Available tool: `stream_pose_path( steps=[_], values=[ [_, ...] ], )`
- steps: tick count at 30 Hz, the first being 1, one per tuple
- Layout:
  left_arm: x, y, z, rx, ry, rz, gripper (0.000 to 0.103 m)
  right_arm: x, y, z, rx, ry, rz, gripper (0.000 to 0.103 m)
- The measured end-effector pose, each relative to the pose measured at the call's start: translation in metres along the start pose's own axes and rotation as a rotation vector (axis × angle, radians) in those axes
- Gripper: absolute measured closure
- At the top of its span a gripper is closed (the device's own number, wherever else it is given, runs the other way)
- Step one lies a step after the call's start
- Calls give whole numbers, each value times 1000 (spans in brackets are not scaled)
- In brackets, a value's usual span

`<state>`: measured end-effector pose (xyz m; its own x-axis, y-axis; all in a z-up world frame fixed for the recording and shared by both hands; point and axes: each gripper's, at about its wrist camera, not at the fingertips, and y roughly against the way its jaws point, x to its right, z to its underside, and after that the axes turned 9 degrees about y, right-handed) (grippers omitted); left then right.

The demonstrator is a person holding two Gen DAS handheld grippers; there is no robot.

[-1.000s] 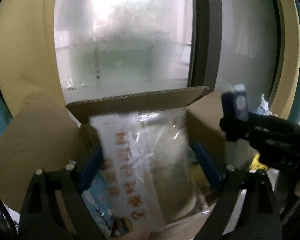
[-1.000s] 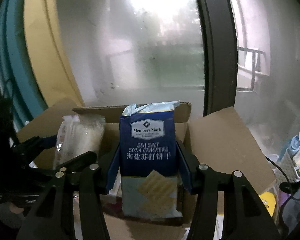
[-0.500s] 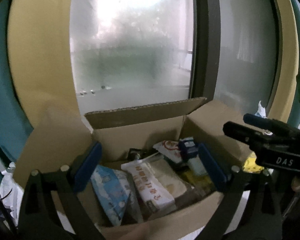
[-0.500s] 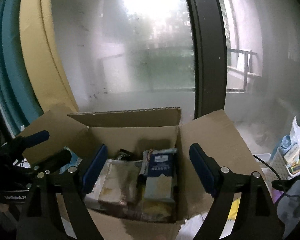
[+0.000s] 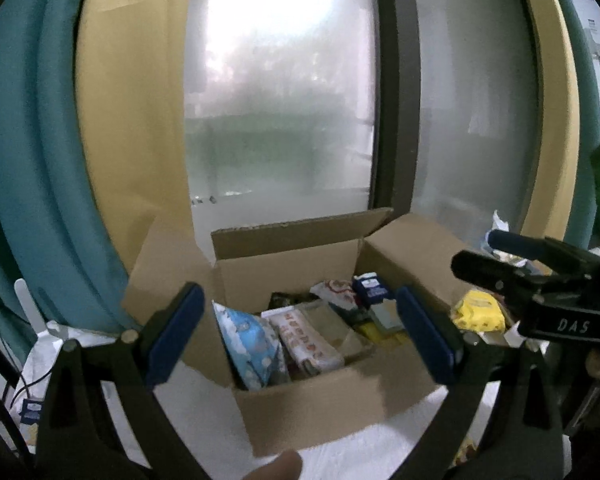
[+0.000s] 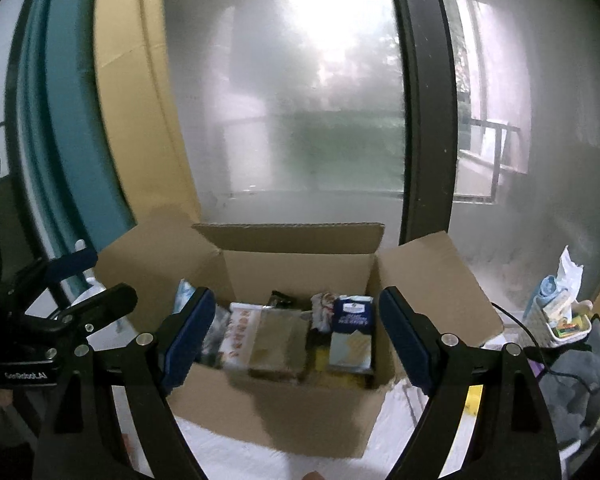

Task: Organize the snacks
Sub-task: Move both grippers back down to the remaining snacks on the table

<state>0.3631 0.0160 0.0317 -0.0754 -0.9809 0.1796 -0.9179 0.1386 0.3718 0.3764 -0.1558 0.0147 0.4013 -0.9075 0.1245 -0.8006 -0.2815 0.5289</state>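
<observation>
An open cardboard box [image 6: 292, 412] sits on a white-covered counter [image 6: 236, 456] in front of a frosted window [image 6: 312, 120], its flaps folded outward. Inside, snacks stand packed side by side: a dark blue pack of soda crackers [image 6: 352, 332] toward the right, a clear bag with red lettering [image 6: 240, 336] near the middle, and a light blue pouch [image 5: 248, 344] leaning at the left end. A yellow packet [image 5: 478, 312] lies outside the box, just beside its right flap. My right tongs [image 6: 292, 340] hover in front of the box, above its near wall, their blue pads spread wide with nothing between them. My left tongs [image 5: 296, 340] hover likewise, jaws wide apart and empty. Each pair of tongs shows at the edge of the other's view. Teal and yellow curtains [image 5: 60, 140] hang beside the window, and a small white basket [image 6: 560, 320] of odds and ends sits well off to the right.
</observation>
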Motion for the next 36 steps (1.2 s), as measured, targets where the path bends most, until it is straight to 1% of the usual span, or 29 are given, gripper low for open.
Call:
stream_pose_path(
  steps=[8, 13, 19, 27, 32, 36],
  values=[
    [-2, 38, 18, 6, -4, 14, 5, -19, 32, 12, 2, 8, -8, 17],
    [-1, 55, 37, -19, -12, 22, 5, -26, 48, 26, -13, 7, -11, 17],
    [1, 64, 65, -75, -9, 28, 5, -29, 62, 50, -45, -9, -16, 17],
    [6, 69, 106, -171, 16, 37, 5, -31, 74, 96, -115, -42, -26, 17],
    [11, 72, 126, -217, 27, 40, 5, -27, 81, 122, -150, -74, -28, 17],
    [13, 70, 146, -268, 36, 34, 5, -25, 83, 144, -186, -94, -38, 17]
  ],
)
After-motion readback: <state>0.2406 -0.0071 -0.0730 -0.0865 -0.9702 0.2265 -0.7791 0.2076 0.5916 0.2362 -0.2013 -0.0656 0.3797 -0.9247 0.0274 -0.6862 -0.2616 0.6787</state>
